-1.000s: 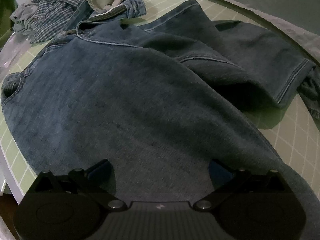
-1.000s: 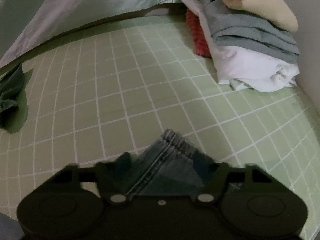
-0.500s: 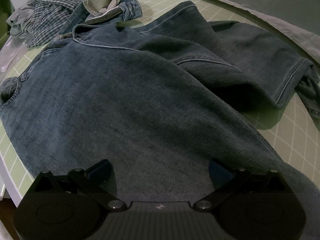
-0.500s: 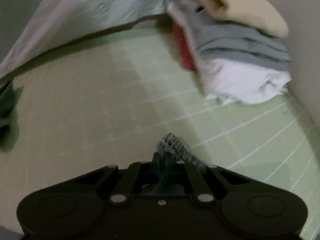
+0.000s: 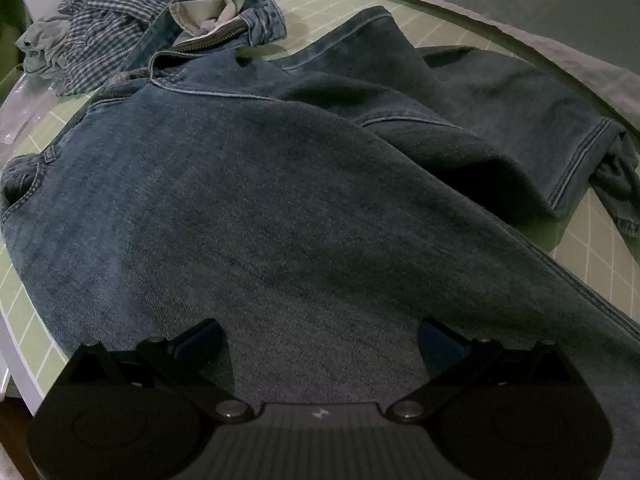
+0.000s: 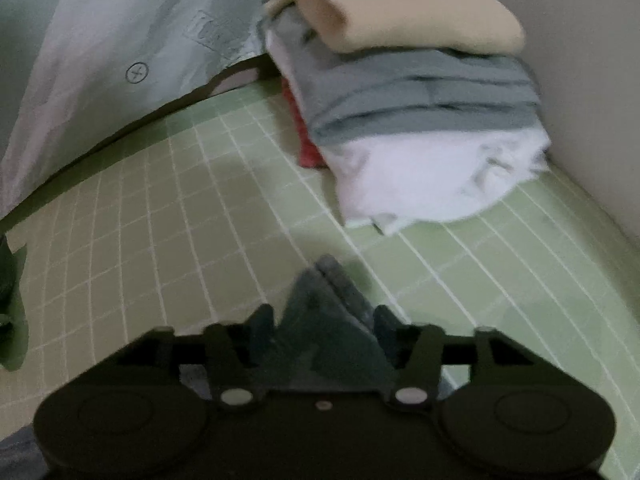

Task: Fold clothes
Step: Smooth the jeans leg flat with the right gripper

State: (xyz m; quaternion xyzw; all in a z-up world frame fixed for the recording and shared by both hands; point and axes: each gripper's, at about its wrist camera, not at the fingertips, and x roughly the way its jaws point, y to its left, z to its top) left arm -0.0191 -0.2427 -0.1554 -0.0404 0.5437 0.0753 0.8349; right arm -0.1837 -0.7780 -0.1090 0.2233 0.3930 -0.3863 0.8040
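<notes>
The right gripper (image 6: 324, 320) has just sprung apart, freeing the hem (image 6: 332, 280) still between its jaws. The left gripper (image 5: 320, 336) rests wide open on the jeans (image 5: 248, 200) mid-desk; that leg seems placed.

Blue jeans (image 5: 248, 208) spread flat (legs crossed), folded stack (image 6: 416, 112) nearby

I see a green mat (image 6: 168, 216) with white squares on it. Behind it hangs a pale sheet (image 6: 92, 52) with a small circle mark (image 6: 137, 72).
</notes>
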